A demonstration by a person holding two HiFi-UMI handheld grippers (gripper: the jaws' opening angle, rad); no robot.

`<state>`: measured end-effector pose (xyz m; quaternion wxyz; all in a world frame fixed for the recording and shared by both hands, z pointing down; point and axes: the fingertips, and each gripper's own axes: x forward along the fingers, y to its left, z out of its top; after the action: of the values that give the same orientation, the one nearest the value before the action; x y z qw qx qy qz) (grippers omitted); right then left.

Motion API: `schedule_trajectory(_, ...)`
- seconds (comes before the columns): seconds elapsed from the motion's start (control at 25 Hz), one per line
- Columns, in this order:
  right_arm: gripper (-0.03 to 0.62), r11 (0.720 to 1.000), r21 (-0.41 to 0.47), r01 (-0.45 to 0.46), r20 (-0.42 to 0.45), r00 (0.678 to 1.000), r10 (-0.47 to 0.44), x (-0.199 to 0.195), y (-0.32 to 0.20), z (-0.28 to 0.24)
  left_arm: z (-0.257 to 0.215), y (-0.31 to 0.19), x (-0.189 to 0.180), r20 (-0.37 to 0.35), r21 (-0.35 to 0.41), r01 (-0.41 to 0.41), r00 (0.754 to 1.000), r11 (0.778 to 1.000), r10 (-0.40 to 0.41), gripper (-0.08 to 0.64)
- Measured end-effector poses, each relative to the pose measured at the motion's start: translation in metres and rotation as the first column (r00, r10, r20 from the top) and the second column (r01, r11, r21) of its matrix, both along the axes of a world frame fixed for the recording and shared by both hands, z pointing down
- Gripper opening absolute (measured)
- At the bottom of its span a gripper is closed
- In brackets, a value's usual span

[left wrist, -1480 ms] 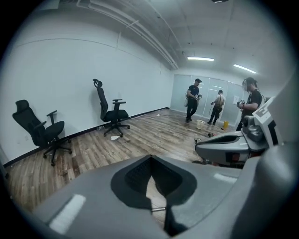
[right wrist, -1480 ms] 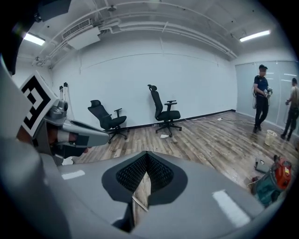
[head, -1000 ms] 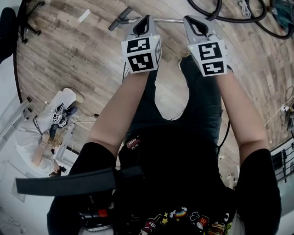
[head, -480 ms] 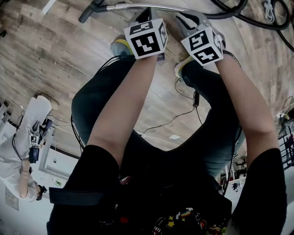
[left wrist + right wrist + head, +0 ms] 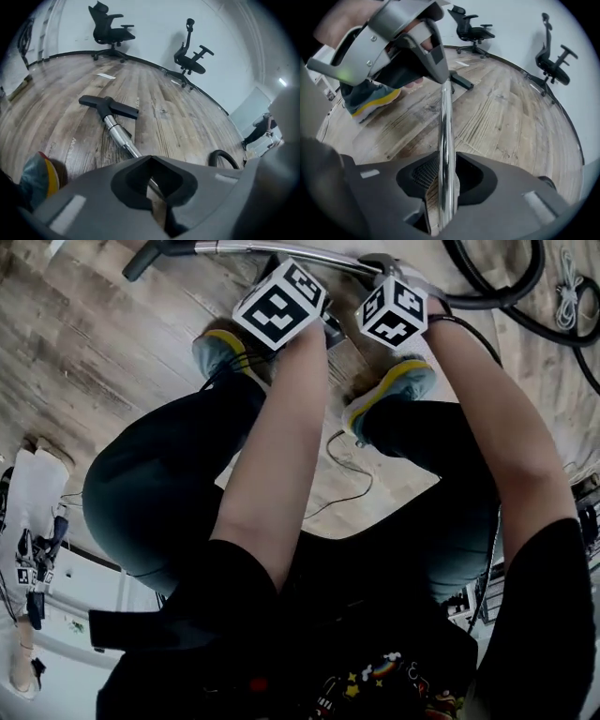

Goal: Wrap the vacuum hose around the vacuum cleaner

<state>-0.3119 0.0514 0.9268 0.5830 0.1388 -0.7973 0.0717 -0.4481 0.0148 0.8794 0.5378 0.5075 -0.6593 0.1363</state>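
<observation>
The vacuum's chrome wand (image 5: 281, 251) lies on the wood floor, ending in a black floor nozzle (image 5: 110, 105). In the left gripper view the wand (image 5: 123, 137) runs back into my left gripper (image 5: 153, 201), whose jaws are closed around it. My right gripper (image 5: 444, 206) is shut on the same wand (image 5: 446, 131) a little further along. From there my left gripper (image 5: 436, 70) shows clamped on the tube ahead. In the head view both grippers (image 5: 319, 315) (image 5: 389, 277) sit side by side at the wand. The black hose (image 5: 506, 292) loops at the top right. The vacuum's body is out of sight.
The person's two shoes (image 5: 220, 343) (image 5: 394, 390) stand just behind the wand. A thin cable (image 5: 342, 460) trails on the floor between the legs. Two office chairs (image 5: 110, 30) (image 5: 192, 51) stand by the far wall. A hose loop (image 5: 225, 157) lies right of the left gripper.
The person has bent down. Both grippers have dropped from above the wand onto it and closed on it; the shoes have come into view.
</observation>
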Motion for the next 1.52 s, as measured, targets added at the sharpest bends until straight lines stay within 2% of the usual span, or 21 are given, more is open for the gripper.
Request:
schedule_trajectory(0.12,0.160,0.996,-0.040,0.083,-0.041,0.996,-0.085,-0.007,0.001,0.022,0.018,-0.008,-0.006,-0.014,-0.015,0.049,0.999,0.999,-0.049,0.001)
schedule_trajectory(0.2,0.156,0.991,-0.061,0.119,-0.057,0.991,-0.123,-0.010,0.003,0.031,0.031,-0.006,-0.007,-0.026,-0.053,0.086,0.996,0.995,-0.088,0.001)
schedule_trajectory(0.28,0.172,0.989,-0.086,0.124,-0.065,0.989,-0.130,-0.011,0.002,0.039,0.046,-0.001,-0.008,-0.039,-0.106,0.128,0.990,0.986,-0.133,0.002)
schedule_trajectory(0.36,0.183,0.986,-0.110,0.123,-0.071,0.989,-0.131,-0.009,0.003,0.045,0.060,0.003,-0.006,-0.065,-0.140,0.153,0.985,0.978,-0.163,0.048)
schedule_trajectory(0.44,0.187,0.983,-0.126,0.135,-0.070,0.987,-0.145,-0.008,0.003,0.050,0.069,0.003,-0.002,-0.096,-0.154,0.156,0.980,0.976,-0.172,0.104)
schedule_trajectory(0.52,0.196,0.980,-0.139,0.145,-0.060,0.986,-0.154,-0.007,0.004,0.053,0.074,-0.001,-0.001,-0.110,-0.158,0.161,0.978,0.974,-0.179,0.124)
schedule_trajectory(0.68,0.207,0.977,-0.159,0.139,-0.048,0.988,-0.148,-0.002,0.004,0.062,0.075,-0.004,0.001,-0.090,-0.167,0.168,0.979,0.972,-0.184,0.145)
schedule_trajectory(0.8,0.212,0.978,-0.137,0.155,-0.049,0.985,-0.163,0.001,0.005,0.068,0.079,-0.001,0.001,-0.120,-0.217,0.235,0.957,0.947,-0.265,0.160)
schedule_trajectory(0.88,0.213,0.978,-0.111,0.175,-0.058,0.982,-0.182,0.001,0.004,0.069,0.084,0.001,0.000,-0.155,-0.252,0.275,0.935,0.928,-0.319,0.229)
schedule_trajectory(0.96,0.219,0.976,-0.096,0.197,-0.072,0.976,-0.204,-0.001,0.004,0.070,0.091,-0.003,0.000,-0.163,-0.269,0.281,0.929,0.921,-0.331,0.244)
schedule_trajectory(1.08,0.215,0.979,-0.105,0.175,-0.092,0.978,-0.185,-0.003,0.007,0.075,0.104,-0.008,-0.003,-0.126,-0.286,0.272,0.940,0.919,-0.318,0.234)
schedule_trajectory(1.32,0.199,0.989,-0.106,0.103,-0.070,0.991,-0.111,-0.005,0.004,0.070,0.111,-0.012,-0.006,-0.178,-0.287,0.351,0.895,0.891,-0.410,0.205)
schedule_trajectory(1.4,0.196,0.993,-0.097,0.071,-0.049,0.996,-0.076,-0.009,0.000,0.063,0.105,-0.017,-0.009,-0.185,-0.257,0.363,0.891,0.895,-0.415,0.200)
schedule_trajectory(1.52,0.196,0.996,-0.085,0.018,-0.021,1.000,-0.020,-0.008,-0.004,0.043,0.081,-0.028,-0.007,-0.186,-0.197,0.344,0.906,0.918,-0.380,0.195)
